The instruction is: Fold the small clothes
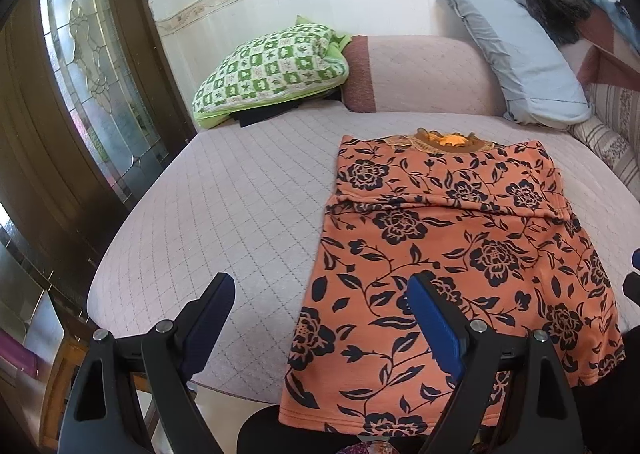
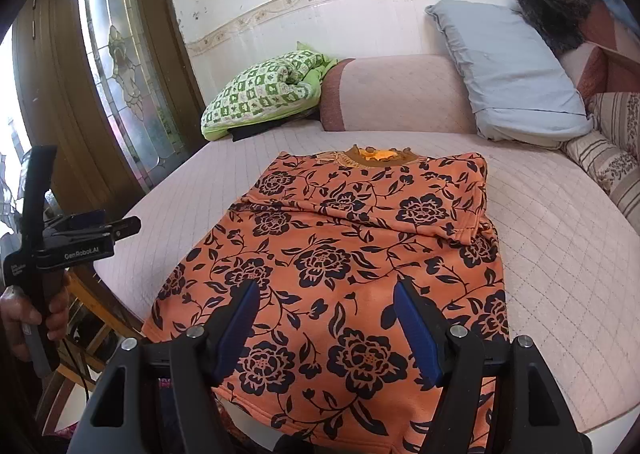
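An orange flowered top [image 1: 460,254] is lying flat near the front edge of the quilted bed [image 1: 240,194], sleeves folded in, hem hanging over. The left gripper [image 1: 320,318] is hovering spread, pinching nothing. The right gripper [image 2: 324,318] is likewise hanging open above the hem. Only the right view is showing the hand [image 2: 24,318] holding the left tool.

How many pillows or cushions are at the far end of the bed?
2: a green checked pillow at the far left and a blue-grey pillow propped at the right. The clutter behind may hide more.
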The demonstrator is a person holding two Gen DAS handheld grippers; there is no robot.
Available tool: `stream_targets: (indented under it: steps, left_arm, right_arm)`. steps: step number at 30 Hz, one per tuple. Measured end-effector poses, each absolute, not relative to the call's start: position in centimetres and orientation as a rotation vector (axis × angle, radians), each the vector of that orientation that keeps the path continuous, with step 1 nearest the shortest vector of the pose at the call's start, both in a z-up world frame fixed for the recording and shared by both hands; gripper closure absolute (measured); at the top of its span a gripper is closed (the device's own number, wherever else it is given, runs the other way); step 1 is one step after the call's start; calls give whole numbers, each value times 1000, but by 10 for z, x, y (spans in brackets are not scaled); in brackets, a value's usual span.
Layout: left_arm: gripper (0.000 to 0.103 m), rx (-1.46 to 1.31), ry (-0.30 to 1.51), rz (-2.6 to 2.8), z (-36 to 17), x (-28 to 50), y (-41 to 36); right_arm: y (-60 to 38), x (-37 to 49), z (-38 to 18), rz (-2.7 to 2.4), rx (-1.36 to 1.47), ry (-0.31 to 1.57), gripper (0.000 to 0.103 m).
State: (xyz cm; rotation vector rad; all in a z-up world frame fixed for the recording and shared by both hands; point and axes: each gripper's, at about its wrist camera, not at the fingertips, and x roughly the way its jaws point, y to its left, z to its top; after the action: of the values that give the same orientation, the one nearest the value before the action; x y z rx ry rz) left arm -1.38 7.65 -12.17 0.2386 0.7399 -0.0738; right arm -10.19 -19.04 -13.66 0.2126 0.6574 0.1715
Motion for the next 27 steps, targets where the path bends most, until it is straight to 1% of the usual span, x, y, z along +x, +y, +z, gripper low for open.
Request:
stream_targets:
  steps: [27]
  left_arm:
    - [15,323,774,-211,-134,-42,19]
  right_arm:
    - [-237,-125,-157,43,286,686,30]
